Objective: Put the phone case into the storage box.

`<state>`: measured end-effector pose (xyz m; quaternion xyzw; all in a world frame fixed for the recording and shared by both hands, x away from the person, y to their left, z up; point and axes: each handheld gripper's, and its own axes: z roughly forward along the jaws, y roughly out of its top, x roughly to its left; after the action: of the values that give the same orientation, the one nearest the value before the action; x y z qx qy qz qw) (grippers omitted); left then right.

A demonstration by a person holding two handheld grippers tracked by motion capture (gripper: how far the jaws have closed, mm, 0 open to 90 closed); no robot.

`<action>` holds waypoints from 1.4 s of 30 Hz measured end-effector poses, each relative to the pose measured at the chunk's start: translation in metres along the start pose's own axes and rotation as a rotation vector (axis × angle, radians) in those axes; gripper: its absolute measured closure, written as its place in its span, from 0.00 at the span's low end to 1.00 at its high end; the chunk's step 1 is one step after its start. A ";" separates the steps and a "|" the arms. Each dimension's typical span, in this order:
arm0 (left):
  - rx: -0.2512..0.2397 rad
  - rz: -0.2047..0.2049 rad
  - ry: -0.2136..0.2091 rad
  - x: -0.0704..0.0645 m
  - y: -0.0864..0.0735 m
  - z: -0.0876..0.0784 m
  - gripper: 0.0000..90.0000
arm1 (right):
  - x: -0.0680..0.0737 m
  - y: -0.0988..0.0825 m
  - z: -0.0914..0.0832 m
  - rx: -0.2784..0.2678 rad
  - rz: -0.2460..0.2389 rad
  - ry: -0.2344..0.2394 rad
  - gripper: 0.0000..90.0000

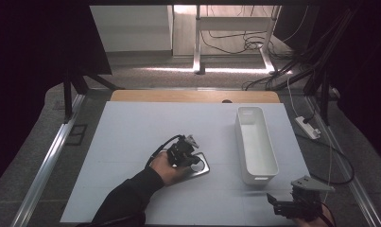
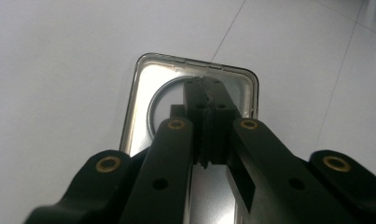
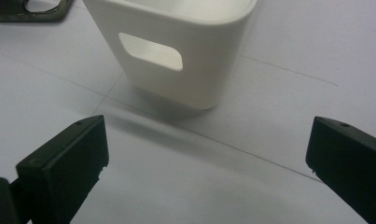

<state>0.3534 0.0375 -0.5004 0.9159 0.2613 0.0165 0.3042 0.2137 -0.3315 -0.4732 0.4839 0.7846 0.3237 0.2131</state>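
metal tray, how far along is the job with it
Done: the left claw is down on the metal tray, jaws shut together over it. In hand: whether they pinch it is unclear. Left: the tray lies flat on the table, outside the white bin; the right claw waits open.

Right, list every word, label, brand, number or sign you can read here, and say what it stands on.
None can be read.
The metal tray under the left gripper is bare; its embossed ring carries no letters.
The white bin shows a plain wall with a cut-out handle hole.
The table mat bears thin lines, no print.
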 end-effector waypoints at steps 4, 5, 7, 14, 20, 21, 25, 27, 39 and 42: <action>0.009 -0.003 0.005 0.000 -0.001 0.004 0.99 | 0.000 0.000 0.000 0.003 0.000 0.001 0.00; 0.017 -0.001 0.006 0.001 -0.002 0.005 0.99 | 0.000 0.000 0.000 0.003 -0.001 0.001 0.00; 0.016 -0.009 0.005 0.001 -0.003 0.007 0.99 | 0.000 0.000 0.000 0.005 -0.003 0.000 0.00; 0.021 -0.013 0.020 0.005 -0.005 0.011 0.99 | 0.001 0.000 0.000 0.009 -0.009 0.003 0.00; 0.002 -0.037 0.032 0.012 -0.005 0.011 0.99 | 0.001 0.000 0.001 0.009 -0.011 0.003 0.00; -0.003 -0.046 0.032 0.013 -0.004 0.012 0.99 | 0.001 0.000 0.001 0.009 -0.010 0.003 0.00; -0.009 -0.056 0.042 0.018 -0.004 0.012 0.99 | 0.001 0.000 0.001 0.010 -0.010 0.003 0.00; -0.005 -0.060 0.047 0.022 -0.005 0.011 0.99 | 0.001 0.000 0.001 0.010 -0.011 0.003 0.00; -0.012 -0.086 0.066 0.031 -0.009 0.011 0.99 | 0.001 0.000 0.001 0.013 -0.010 0.003 0.00; -0.011 -0.095 0.072 0.034 -0.010 0.010 0.99 | 0.001 0.000 0.001 0.014 -0.010 0.004 0.00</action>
<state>0.3799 0.0553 -0.5181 0.8996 0.3153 0.0365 0.2998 0.2143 -0.3304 -0.4737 0.4807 0.7898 0.3180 0.2099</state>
